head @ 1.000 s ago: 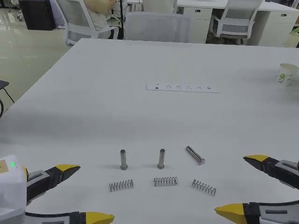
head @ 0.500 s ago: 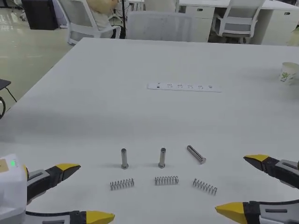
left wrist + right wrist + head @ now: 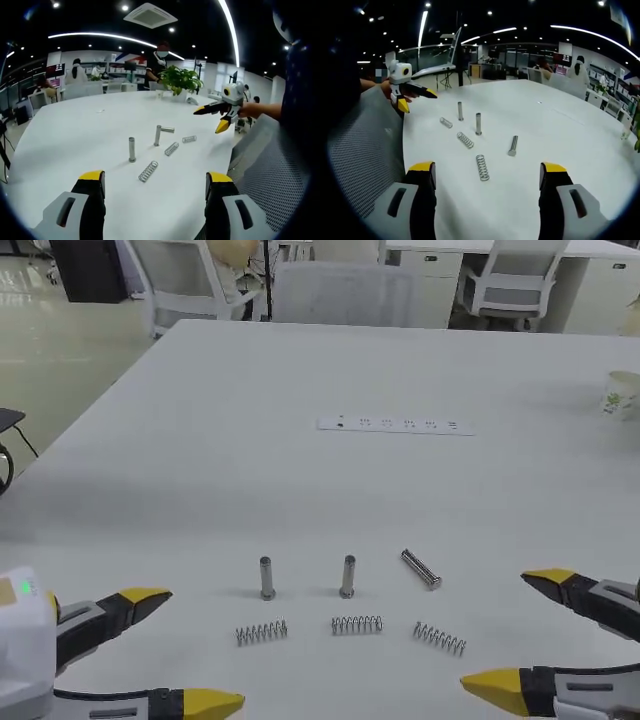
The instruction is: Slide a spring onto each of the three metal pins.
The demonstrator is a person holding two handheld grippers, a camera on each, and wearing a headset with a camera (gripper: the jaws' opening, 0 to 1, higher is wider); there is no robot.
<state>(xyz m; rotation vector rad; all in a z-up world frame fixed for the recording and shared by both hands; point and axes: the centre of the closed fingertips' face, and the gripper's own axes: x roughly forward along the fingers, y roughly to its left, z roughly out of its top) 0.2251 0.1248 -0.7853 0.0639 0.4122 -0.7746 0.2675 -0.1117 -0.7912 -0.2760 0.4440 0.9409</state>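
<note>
- While held low over the table [image 3: 300, 470], the left gripper [image 3: 205, 648] and right gripper [image 3: 492, 630] gaped wide, empty.
- Beyond them the left pin [image 3: 266, 578] and middle pin [image 3: 347, 577] stood upright; the right pin [image 3: 420, 569] lay flat.
- Just before the pins lay the left spring [image 3: 261, 633], middle spring [image 3: 357, 625] and right spring [image 3: 439, 638].

Head cam drifted a bit, so pwr strip [image 3: 395, 425] sits slightly higher in frame. Nothing itself moved: 3 pins [image 3: 347, 577], 3 springs [image 3: 357, 625], L gripper [image 3: 202, 648], R gripper [image 3: 495, 629].
</note>
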